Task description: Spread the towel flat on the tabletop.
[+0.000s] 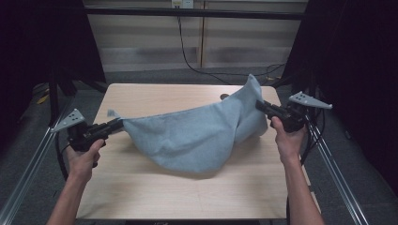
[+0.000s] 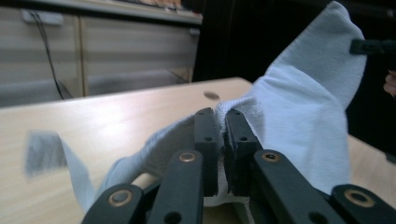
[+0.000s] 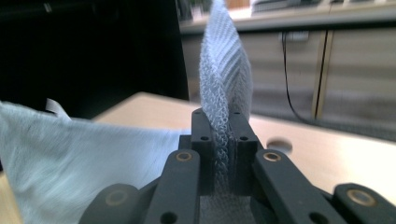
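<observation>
Pale wooden tabletop (image 1: 141,187) out in front, dark curtains either side, beige panelled wall (image 1: 150,47) behind with a black cable (image 1: 185,51) trailing down it; over the table hangs a light blue-grey terry towel (image 1: 197,136), slung between the two grippers, its belly sagging low over the wood towards the near side, though I cannot tell whether it touches. Left gripper (image 1: 116,124), at the left edge of the table, has its black jaws pinched tight on one towel corner; in the left gripper view the cloth (image 2: 299,116) is squeezed into the thin slit between the jaws, and a small tag end (image 2: 44,151) flaps blurred beside them. Right gripper (image 1: 261,106) holds the opposite corner higher up, jaws clamped on a bunched fold; in the right gripper view the weave (image 3: 224,93) stands straight up out of the jaws, its tip cut off by the top edge. Both hands (image 1: 84,159) grip the handles from below; the towel hides most of the far right of the table, where a round dark hole (image 1: 224,97) just peeks out.
</observation>
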